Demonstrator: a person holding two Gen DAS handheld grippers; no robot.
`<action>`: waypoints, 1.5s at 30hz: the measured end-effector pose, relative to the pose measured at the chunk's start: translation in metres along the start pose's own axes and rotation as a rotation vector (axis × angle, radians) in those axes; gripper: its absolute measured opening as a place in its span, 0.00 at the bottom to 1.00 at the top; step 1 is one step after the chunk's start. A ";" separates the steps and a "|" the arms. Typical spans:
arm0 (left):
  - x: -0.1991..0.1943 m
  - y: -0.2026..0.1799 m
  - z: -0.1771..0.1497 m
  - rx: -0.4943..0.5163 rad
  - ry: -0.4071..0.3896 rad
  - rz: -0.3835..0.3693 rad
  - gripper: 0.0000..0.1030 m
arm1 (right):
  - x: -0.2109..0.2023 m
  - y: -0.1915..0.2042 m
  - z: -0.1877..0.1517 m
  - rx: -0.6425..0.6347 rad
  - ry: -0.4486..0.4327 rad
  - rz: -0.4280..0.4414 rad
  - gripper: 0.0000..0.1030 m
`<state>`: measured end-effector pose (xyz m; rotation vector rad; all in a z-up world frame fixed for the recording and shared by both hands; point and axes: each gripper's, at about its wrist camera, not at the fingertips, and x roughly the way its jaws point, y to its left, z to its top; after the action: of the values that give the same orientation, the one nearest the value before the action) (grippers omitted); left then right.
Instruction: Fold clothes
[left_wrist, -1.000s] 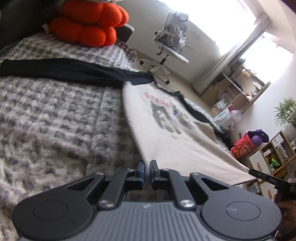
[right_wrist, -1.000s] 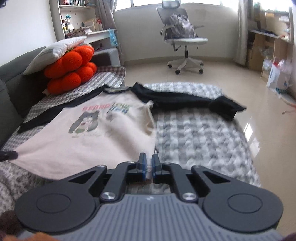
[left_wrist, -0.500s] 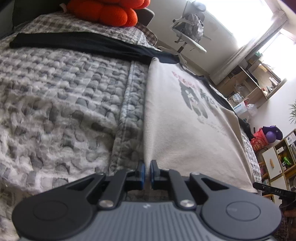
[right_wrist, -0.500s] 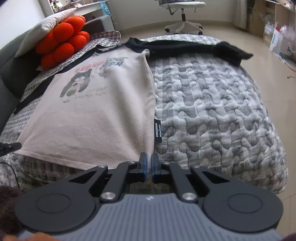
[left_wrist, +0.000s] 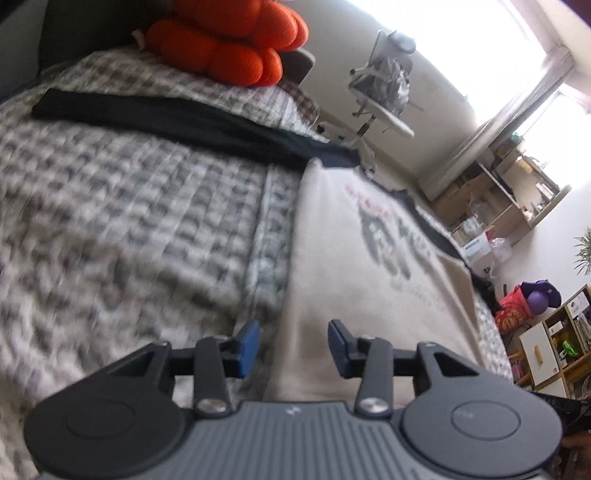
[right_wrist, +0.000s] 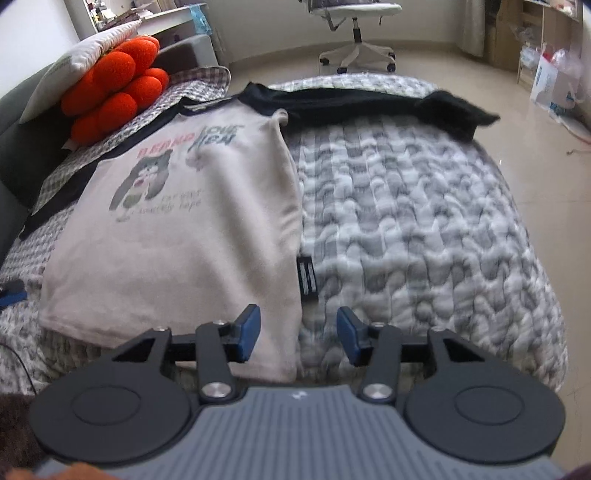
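Observation:
A cream shirt with a cartoon print and black sleeves lies flat on the grey quilted bed, sleeves spread out sideways. My right gripper hovers at the shirt's near right hem corner, its jaws opening, the corner lying between them with the pads apart from the cloth. In the left wrist view the same shirt runs away from my left gripper, whose jaws are opening over the near left hem corner. The blue pads press on nothing.
An orange plush cushion and a white pillow sit at the bed's head by a dark sofa back. A white office chair stands on the tiled floor beyond the bed. Shelves and bags line the wall.
Both grippers were shut on the shirt's hem corners and have opened, letting the cloth go. The shirt now lies flat on the bed, and the right gripper has sunk a little.

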<state>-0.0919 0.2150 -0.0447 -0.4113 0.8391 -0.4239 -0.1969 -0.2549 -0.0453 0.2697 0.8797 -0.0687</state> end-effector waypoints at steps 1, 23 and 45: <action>0.002 -0.004 0.004 0.005 -0.003 -0.008 0.43 | 0.001 0.000 0.002 0.001 -0.001 -0.005 0.48; 0.117 -0.092 0.076 0.167 0.006 -0.110 0.56 | 0.054 0.026 0.062 0.031 -0.066 -0.088 0.54; 0.189 -0.120 0.046 0.362 -0.113 -0.073 0.64 | 0.101 -0.015 0.112 0.114 -0.191 -0.078 0.56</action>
<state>0.0326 0.0256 -0.0731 -0.1282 0.6230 -0.6025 -0.0511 -0.2936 -0.0584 0.3293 0.6968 -0.2139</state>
